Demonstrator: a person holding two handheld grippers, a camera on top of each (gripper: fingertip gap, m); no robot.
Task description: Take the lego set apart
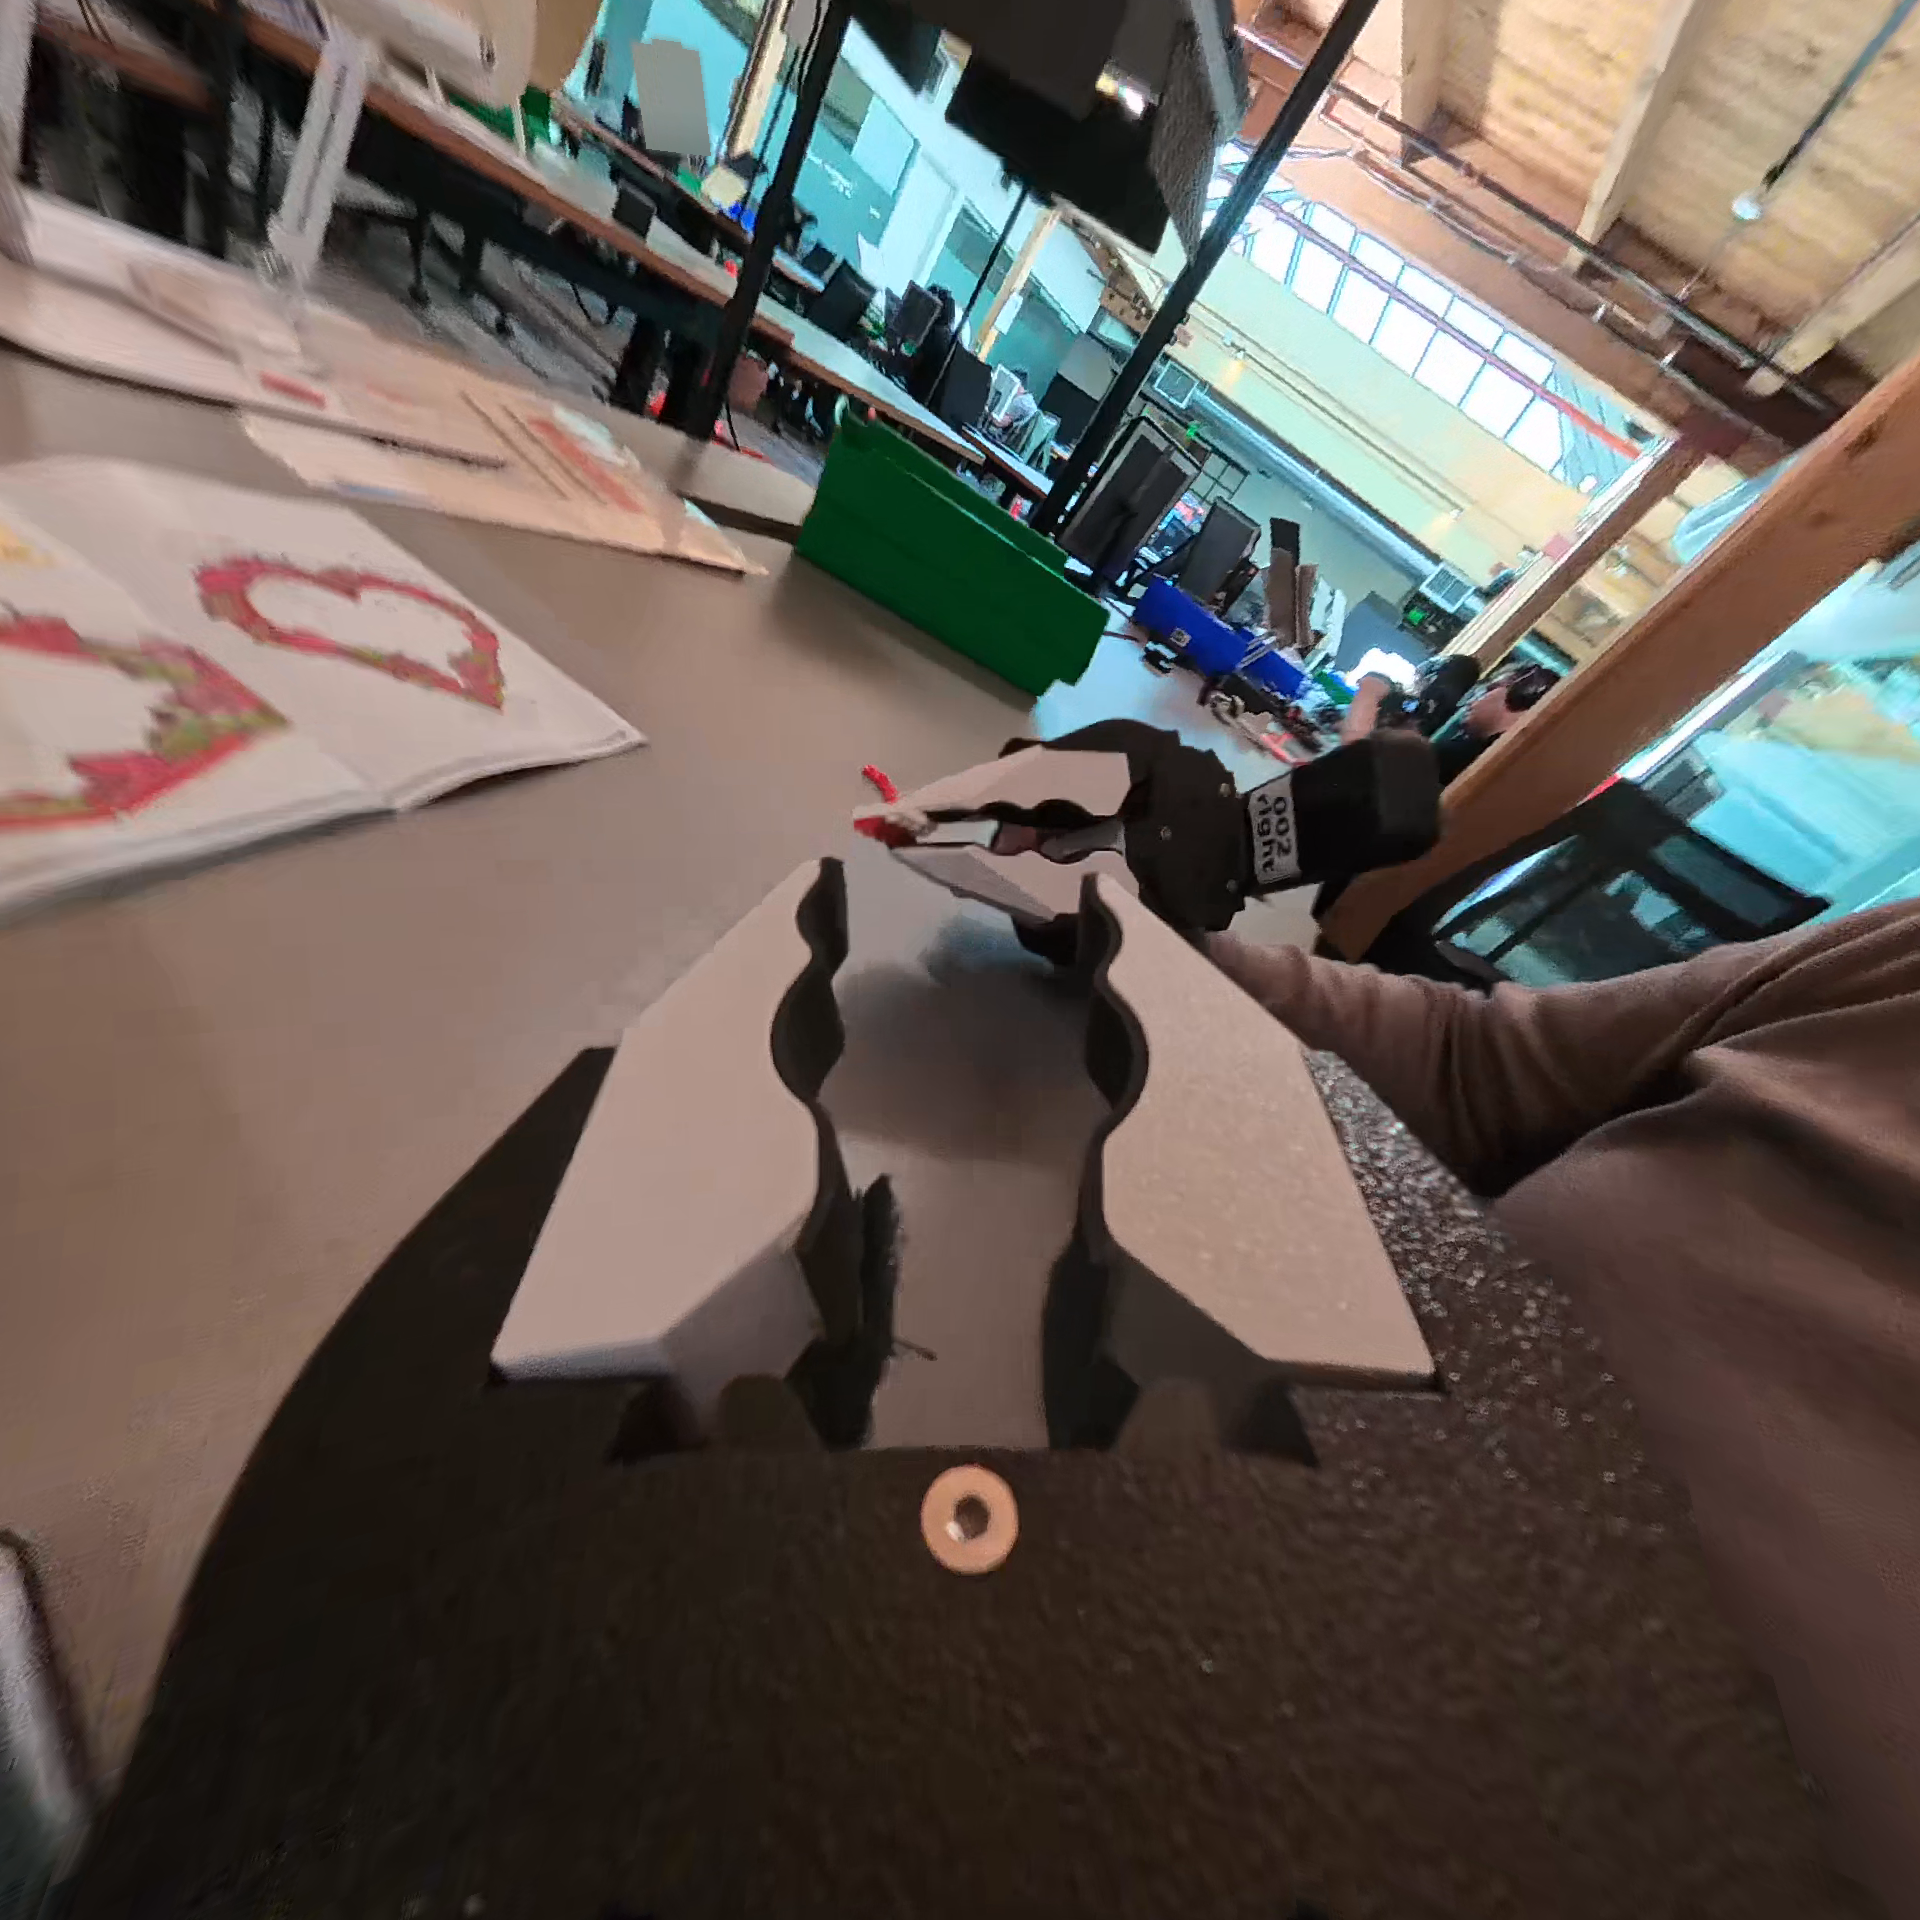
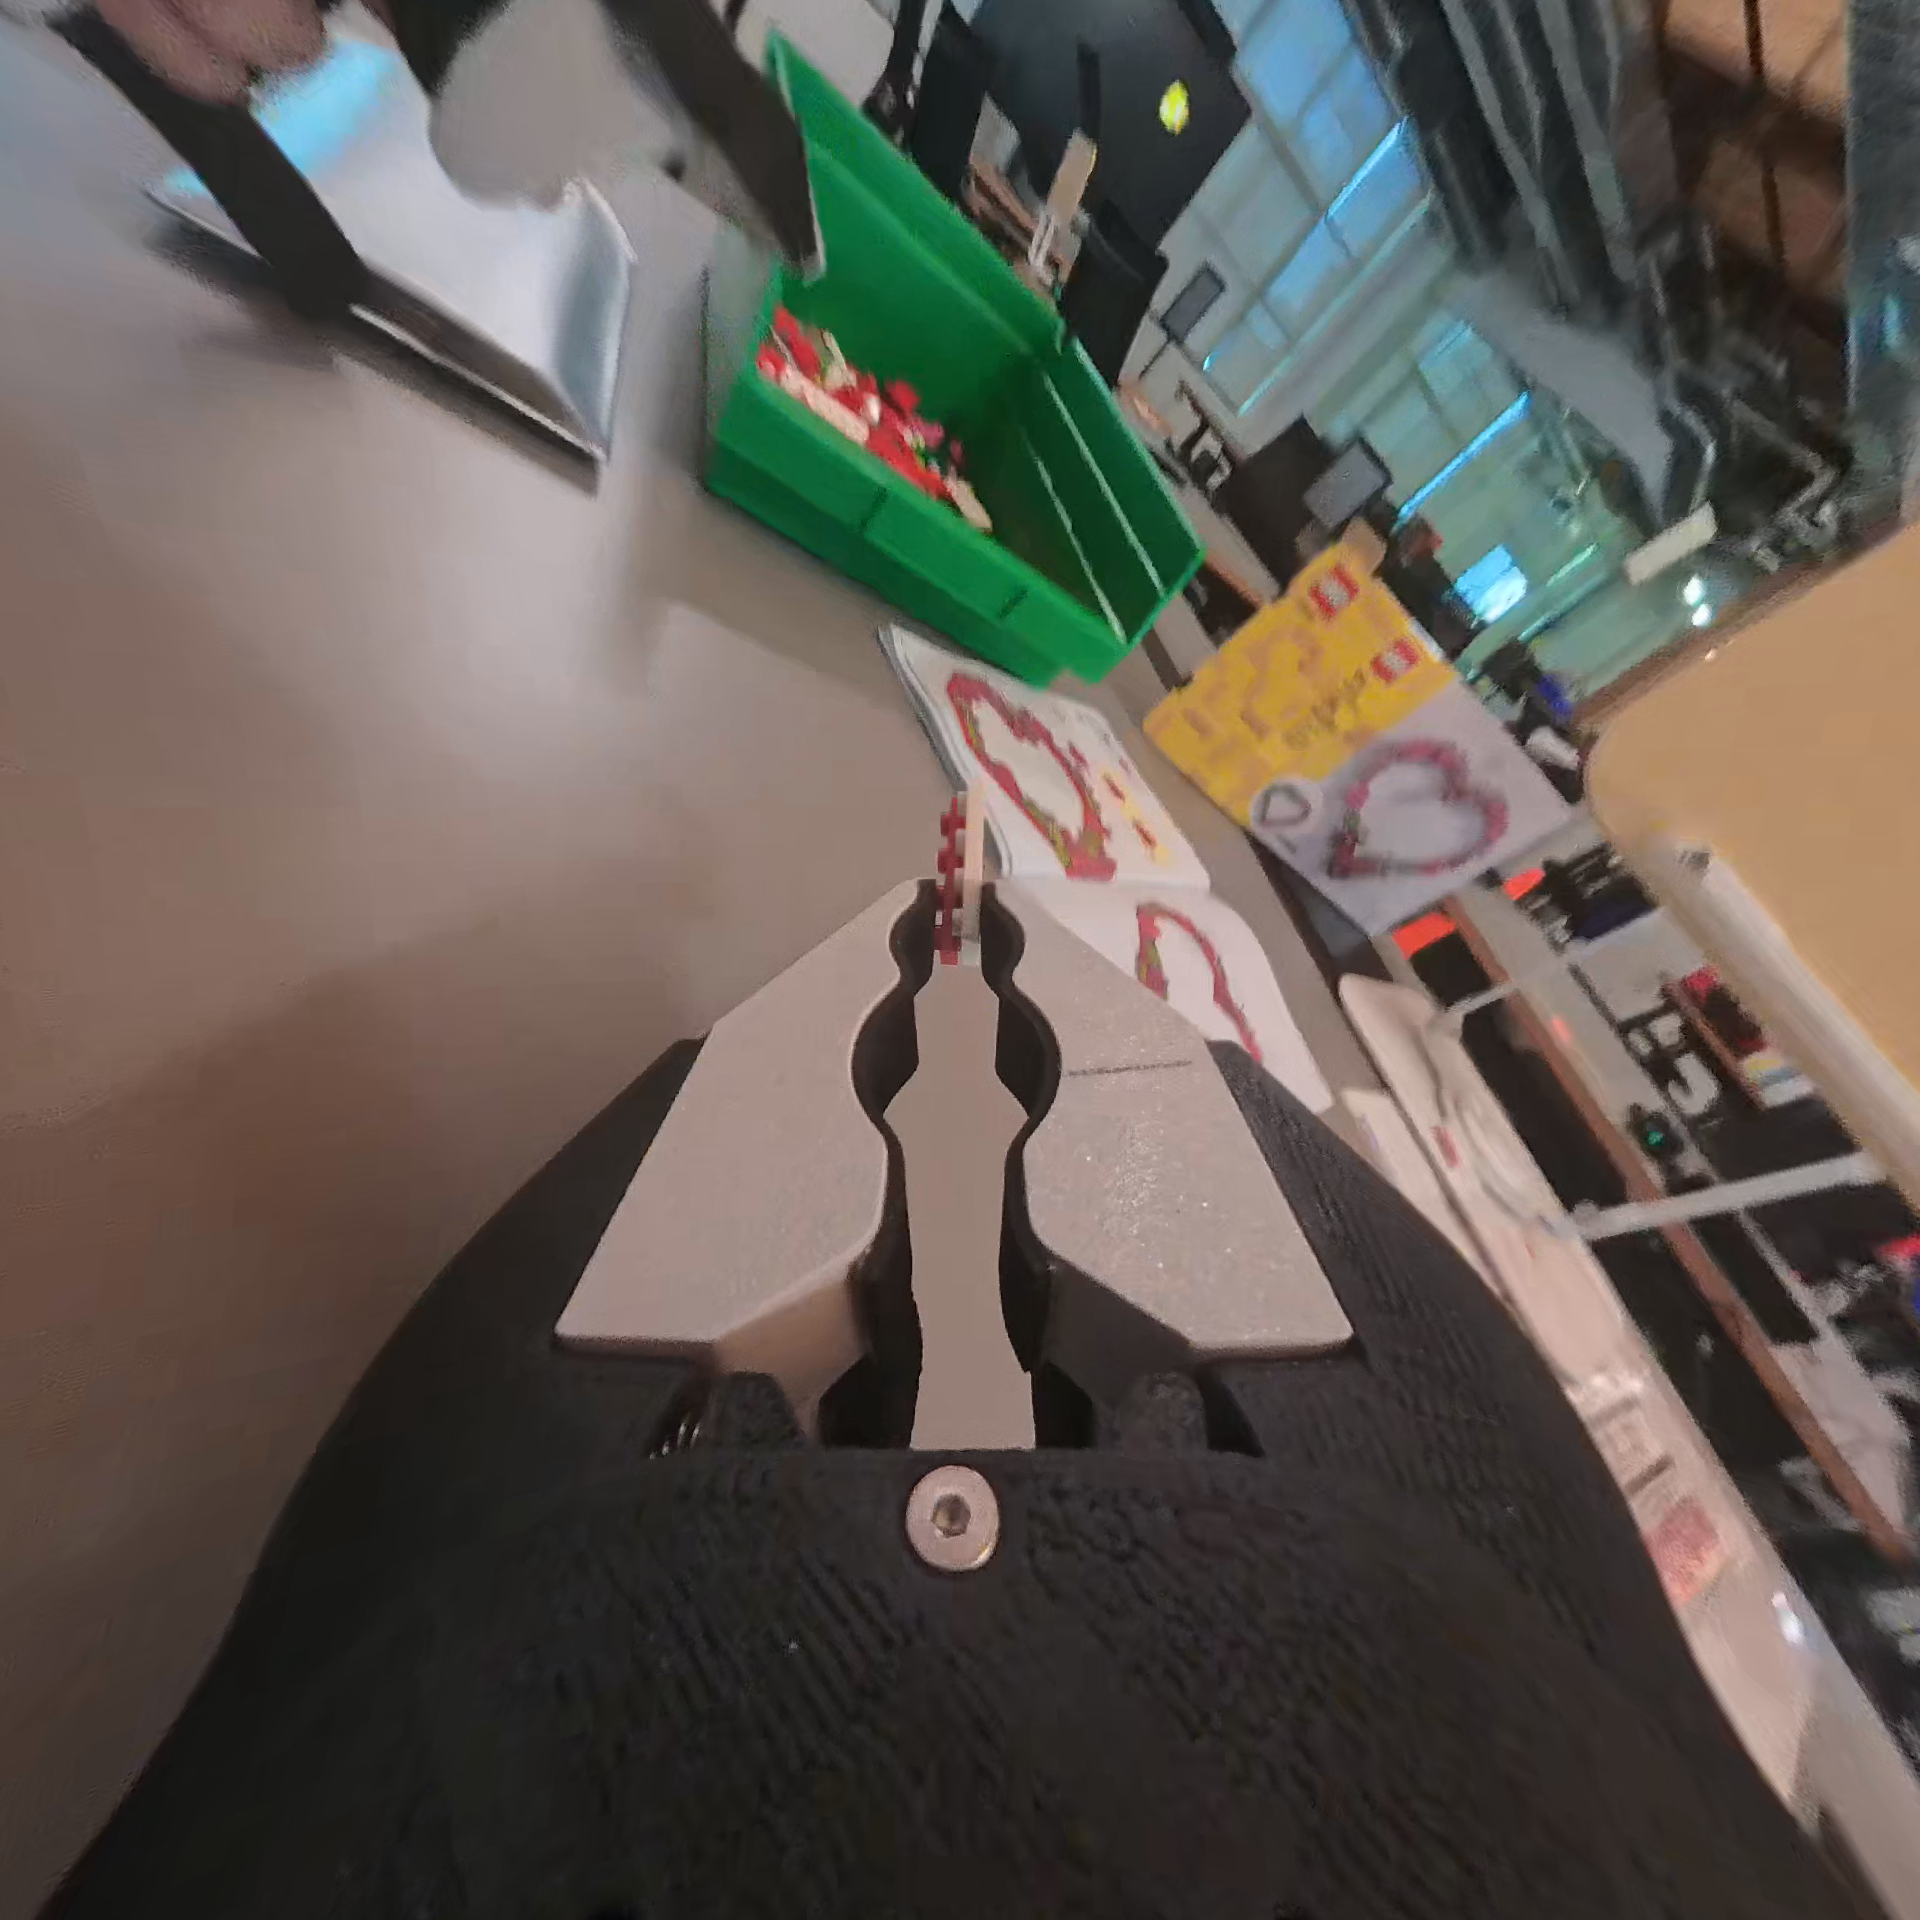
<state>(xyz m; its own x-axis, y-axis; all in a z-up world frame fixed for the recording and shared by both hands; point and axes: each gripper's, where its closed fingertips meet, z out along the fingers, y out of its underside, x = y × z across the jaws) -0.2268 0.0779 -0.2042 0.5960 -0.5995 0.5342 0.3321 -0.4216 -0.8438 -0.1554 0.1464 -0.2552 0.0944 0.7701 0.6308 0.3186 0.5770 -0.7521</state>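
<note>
My right gripper (image 2: 956,902) is shut on a small lego piece (image 2: 958,878), red studs stacked on a thin tan plate, pinched upright at the fingertips above the grey table. In the left wrist view the right gripper (image 1: 878,831) shows just ahead, with the red piece (image 1: 885,821) at its tips. My left gripper (image 1: 961,883) is open and empty, low over the table, its tips close beside the right gripper's fingers. A green bin (image 2: 940,436) holds several loose red and tan lego pieces (image 2: 868,416).
An open instruction booklet (image 1: 301,665) with red heart pictures lies on the table; it also shows in the right wrist view (image 2: 1049,790). A yellow and grey lego box (image 2: 1361,748) lies beyond it. A person's brown sleeve (image 1: 1621,1101) is at the right. The green bin (image 1: 935,561) stands at the table's far edge. The grippers' ends are close to 12 centimeters from one another.
</note>
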